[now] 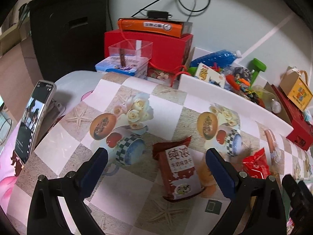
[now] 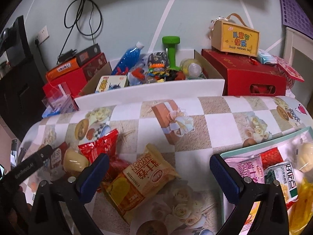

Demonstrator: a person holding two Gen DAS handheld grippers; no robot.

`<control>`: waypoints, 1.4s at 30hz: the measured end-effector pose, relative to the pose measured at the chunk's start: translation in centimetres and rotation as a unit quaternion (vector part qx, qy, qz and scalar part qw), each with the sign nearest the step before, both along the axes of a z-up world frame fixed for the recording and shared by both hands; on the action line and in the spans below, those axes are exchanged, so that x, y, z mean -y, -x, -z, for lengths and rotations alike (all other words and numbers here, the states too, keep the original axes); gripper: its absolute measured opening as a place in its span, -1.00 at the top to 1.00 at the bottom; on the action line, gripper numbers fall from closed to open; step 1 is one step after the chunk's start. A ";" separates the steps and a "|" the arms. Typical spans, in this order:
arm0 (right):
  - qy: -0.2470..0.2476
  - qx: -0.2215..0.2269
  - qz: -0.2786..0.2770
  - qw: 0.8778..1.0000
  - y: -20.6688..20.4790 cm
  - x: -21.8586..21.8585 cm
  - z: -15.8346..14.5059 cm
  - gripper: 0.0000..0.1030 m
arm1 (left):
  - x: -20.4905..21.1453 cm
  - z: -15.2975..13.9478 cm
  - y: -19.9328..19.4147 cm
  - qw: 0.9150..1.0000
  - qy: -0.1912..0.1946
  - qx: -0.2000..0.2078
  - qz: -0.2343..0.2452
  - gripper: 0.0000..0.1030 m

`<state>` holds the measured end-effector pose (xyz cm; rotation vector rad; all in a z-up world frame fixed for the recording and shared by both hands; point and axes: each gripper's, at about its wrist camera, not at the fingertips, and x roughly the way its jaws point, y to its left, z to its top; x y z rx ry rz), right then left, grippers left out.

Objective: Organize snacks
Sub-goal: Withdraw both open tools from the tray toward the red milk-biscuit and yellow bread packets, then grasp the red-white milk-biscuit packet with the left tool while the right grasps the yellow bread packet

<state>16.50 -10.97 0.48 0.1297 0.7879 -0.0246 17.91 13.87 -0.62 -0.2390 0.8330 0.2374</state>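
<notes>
In the left wrist view my left gripper (image 1: 156, 166) is open over a brown-red and white snack packet (image 1: 179, 168) lying on the patterned tablecloth; a round yellow bun (image 1: 205, 174) and a shiny red packet (image 1: 255, 165) lie to its right. In the right wrist view my right gripper (image 2: 159, 173) is open above a yellow-orange snack packet (image 2: 140, 180). Left of it lie the shiny red packet (image 2: 101, 146), the pale bun (image 2: 75, 161) and the brown packet (image 2: 57, 155). A teal-rimmed tray (image 2: 262, 143) at right holds several packets.
A white box (image 2: 148, 90) of toys, a blue bottle and a green dumbbell stands behind the cloth. Red gift boxes (image 2: 248, 78) flank it. A phone (image 1: 33, 119) stands propped at the left. The left tool's black body (image 2: 29, 166) enters the right view at left.
</notes>
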 end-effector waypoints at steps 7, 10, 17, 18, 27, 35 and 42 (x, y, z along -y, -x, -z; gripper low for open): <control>0.014 -0.018 -0.007 1.000 -0.3 -1.0 1.3 -1.00 | -0.8 1.4 -0.4 1.000 0.022 -0.016 -0.006 -0.94; 0.019 -0.023 -0.010 0.999 -0.5 -1.4 1.7 -1.00 | -0.4 1.9 -0.8 1.000 0.017 -0.024 -0.001 -0.94; 0.025 -0.039 -0.010 0.999 -0.8 -1.8 2.8 -1.00 | 0.1 2.6 -1.3 0.999 0.010 -0.041 0.005 -0.94; 0.026 -0.042 -0.010 0.999 -0.9 -1.8 3.0 -1.00 | 0.1 2.7 -1.3 0.999 0.006 -0.045 0.004 -0.94; 0.042 -0.065 -0.013 0.997 -1.1 -1.8 4.2 -0.97 | -0.1 3.4 -1.4 0.998 -0.001 -0.067 0.001 -0.94; 0.039 -0.065 -0.007 0.997 -1.0 -1.1 3.9 -0.71 | -1.4 3.8 -0.9 0.997 0.004 -0.075 -0.027 -0.94; 0.037 -0.073 -0.017 0.997 -1.1 -1.3 4.4 -0.52 | -0.6 3.7 -1.1 0.998 -0.001 -0.067 -0.005 -0.94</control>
